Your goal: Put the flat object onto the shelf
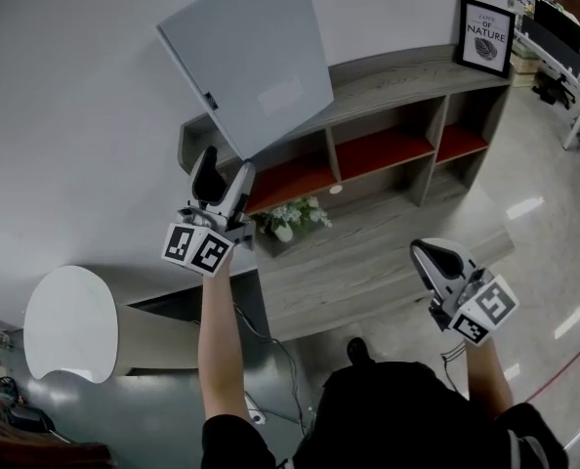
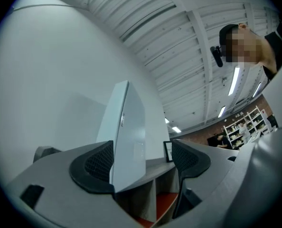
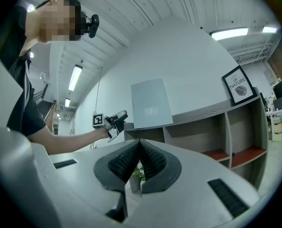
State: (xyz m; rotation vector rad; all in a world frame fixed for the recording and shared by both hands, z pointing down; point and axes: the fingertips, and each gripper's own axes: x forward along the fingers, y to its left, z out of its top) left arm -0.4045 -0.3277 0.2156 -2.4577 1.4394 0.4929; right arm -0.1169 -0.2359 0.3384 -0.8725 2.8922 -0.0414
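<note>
The flat object (image 1: 251, 66) is a thin pale grey panel. It stands on edge on the top of the grey wooden shelf (image 1: 397, 74) and leans on the white wall. My left gripper (image 1: 224, 171) is open at its lower left corner. In the left gripper view the flat object (image 2: 129, 132) lies against the left finger (image 2: 96, 167), with a wide gap to the right finger (image 2: 188, 158). My right gripper (image 1: 435, 257) hangs low at the right, shut and empty. The right gripper view shows the panel (image 3: 151, 103) upright on the shelf top, beside my left gripper (image 3: 116, 120).
A framed picture (image 1: 485, 35) stands at the right end of the shelf top. The shelf's compartments have red floors (image 1: 380, 151). A small potted plant (image 1: 290, 218) sits on the low step in front. A round white table (image 1: 70, 322) is at the lower left.
</note>
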